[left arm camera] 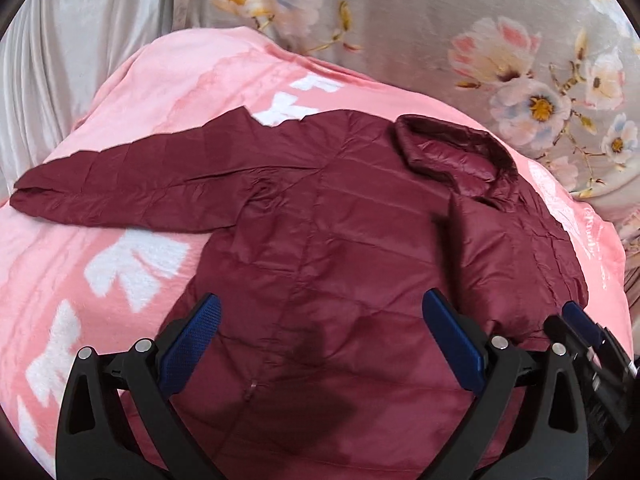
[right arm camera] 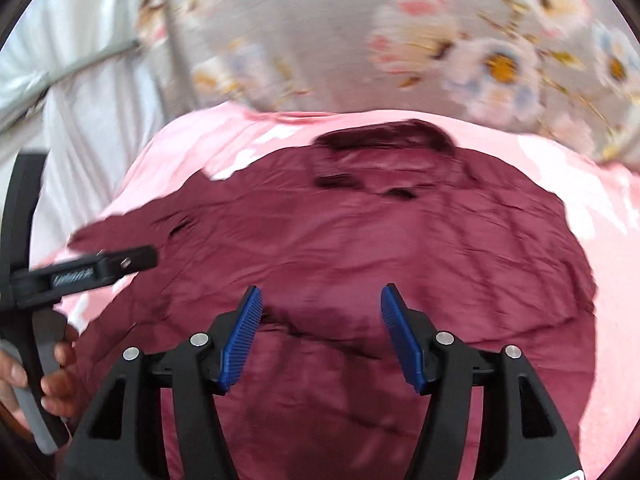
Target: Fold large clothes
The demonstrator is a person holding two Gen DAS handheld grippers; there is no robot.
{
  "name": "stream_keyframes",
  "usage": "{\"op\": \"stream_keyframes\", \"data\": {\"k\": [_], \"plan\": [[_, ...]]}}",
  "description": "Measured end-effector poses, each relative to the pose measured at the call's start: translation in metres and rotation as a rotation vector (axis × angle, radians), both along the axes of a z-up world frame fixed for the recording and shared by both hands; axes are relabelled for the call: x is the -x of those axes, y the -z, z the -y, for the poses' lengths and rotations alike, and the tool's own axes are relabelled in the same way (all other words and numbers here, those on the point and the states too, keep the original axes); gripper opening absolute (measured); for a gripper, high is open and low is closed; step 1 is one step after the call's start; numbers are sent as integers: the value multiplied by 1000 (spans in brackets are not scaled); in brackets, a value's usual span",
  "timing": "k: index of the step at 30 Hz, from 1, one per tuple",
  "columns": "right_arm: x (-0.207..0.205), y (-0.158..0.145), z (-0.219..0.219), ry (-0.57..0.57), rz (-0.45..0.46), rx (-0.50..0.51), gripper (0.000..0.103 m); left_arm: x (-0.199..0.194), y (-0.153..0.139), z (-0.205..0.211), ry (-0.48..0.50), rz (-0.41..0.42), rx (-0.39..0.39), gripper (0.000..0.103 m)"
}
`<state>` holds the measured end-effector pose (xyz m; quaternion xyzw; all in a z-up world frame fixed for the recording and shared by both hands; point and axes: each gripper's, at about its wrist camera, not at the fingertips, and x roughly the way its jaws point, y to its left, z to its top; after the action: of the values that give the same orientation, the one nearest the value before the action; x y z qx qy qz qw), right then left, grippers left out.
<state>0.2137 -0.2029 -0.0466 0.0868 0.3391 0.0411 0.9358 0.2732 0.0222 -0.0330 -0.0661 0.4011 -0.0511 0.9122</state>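
Both jaws stand wide with nothing between them: the left gripper (left arm camera: 320, 320) and right gripper (right arm camera: 322, 312) hover low in their frames over the maroon jacket (left arm camera: 340, 240). It lies spread mid-frame on a pink blanket (left arm camera: 120, 92), one sleeve (left arm camera: 120, 184) reaching left, the other folded across the body at right.

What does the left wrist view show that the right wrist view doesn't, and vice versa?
Left wrist only: the maroon quilted jacket's outstretched sleeve, sharp and seen to its cuff, and the other sleeve folded over the body. Right wrist only: the person's hand on the left hand-held gripper's grey handle; the picture is motion-blurred. Both: the maroon quilted jacket spread on the pink fleece blanket, the grey floral sheet behind, each view's own hand-held gripper open, nothing between its blue pads.
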Motion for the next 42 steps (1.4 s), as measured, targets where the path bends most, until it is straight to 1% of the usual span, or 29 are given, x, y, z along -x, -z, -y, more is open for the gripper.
{"op": "stream_keyframes", "data": {"k": [2, 4, 6, 8, 10, 12, 14, 15, 16, 17, 18, 19, 20, 24, 25, 26, 28, 30, 31, 32, 33, 34, 35, 36, 38, 39, 40, 41, 42], "plan": [[-5, -2, 10, 44, -5, -7, 61, 7, -3, 6, -10, 26, -36, 98], [-11, -1, 16, 126, -22, 53, 61, 13, -5, 8, -34, 53, -104, 98], [-19, 7, 19, 204, -53, 148, 60, 18, -6, 3, -53, 71, -151, 98], [-26, 17, 22, 246, -89, 199, 58, 22, -8, -7, -76, 84, -187, 98], [-37, 31, 21, 242, -142, 202, 53, 26, -9, -19, -101, 93, -209, 98], [-50, 40, 9, 157, -179, 137, 53, 27, -7, -33, -130, 90, -217, 98], [-60, 38, -17, -38, -170, -34, 53, 27, -5, -42, -150, 80, -209, 98], [-62, 33, -36, -170, -151, -149, 53, 26, -4, -46, -158, 73, -202, 98], [-61, 27, -47, -247, -132, -203, 53, 25, -3, -52, -165, 63, -187, 98], [-58, 19, -63, -311, -101, -225, 52, 25, -2, -54, -164, 57, -176, 98], [-54, 13, -72, -323, -78, -203, 49, 25, -2, -57, -159, 48, -161, 98], [-48, 5, -81, -308, -45, -152, 49, 25, -2, -57, -153, 44, -151, 98], [-44, 2, -82, -285, -30, -127, 49, 24, -2, -58, -143, 40, -133, 98], [-32, 0, -42, -77, -40, -44, 49, 15, 0, -47, -64, -2, -38, 98], [-25, 3, -20, -8, -51, -34, 50, 8, 3, -40, -25, -33, 5, 98], [-23, 4, -7, 31, -61, -28, 50, 1, 8, -34, -1, -66, 32, 98], [-18, 7, 26, 136, -77, -1, 50, -16, 24, -21, 24, -164, 84, 98], [-8, 7, 55, 223, -84, 19, 50, -30, 43, -15, 27, -262, 159, 98], [-4, 7, 73, 269, -87, 15, 51, -33, 48, -13, 16, -285, 181, 97], [-3, 6, 89, 302, -90, 6, 51, -33, 50, -12, -2, -283, 191, 97], [0, 7, 101, 337, -93, 0, 51, -33, 48, -11, -17, -265, 185, 89], [3, 9, 118, 380, -97, -9, 52, -32, 44, -10, -19, -248, 180, 78], [4, 11, 132, 422, -100, -12, 52, -32, 42, -9, -12, -238, 184, 72], [4, 13, 139, 440, -103, -20, 52, -34, 40, -7, -8, -234, 186, 53], [3, 22, 157, 489, -119, -55, 52, -40, 36, -4, 2, -237, 176, 30], [0, 25, 164, 503, -125, -75, 52, -42, 35, -3, 1, -232, 163, 16], [-3, 30, 171, 520, -138, -92, 51, -44, 31, -1, -1, -214, 139, 6], [-4, 33, 174, 529, -143, -95, 51, -46, 27, 1, -7, -194, 113, 6], [-7, 35, 175, 532, -145, -92, 39, -48, 22, 2, -8, -172, 94, 4]]}}
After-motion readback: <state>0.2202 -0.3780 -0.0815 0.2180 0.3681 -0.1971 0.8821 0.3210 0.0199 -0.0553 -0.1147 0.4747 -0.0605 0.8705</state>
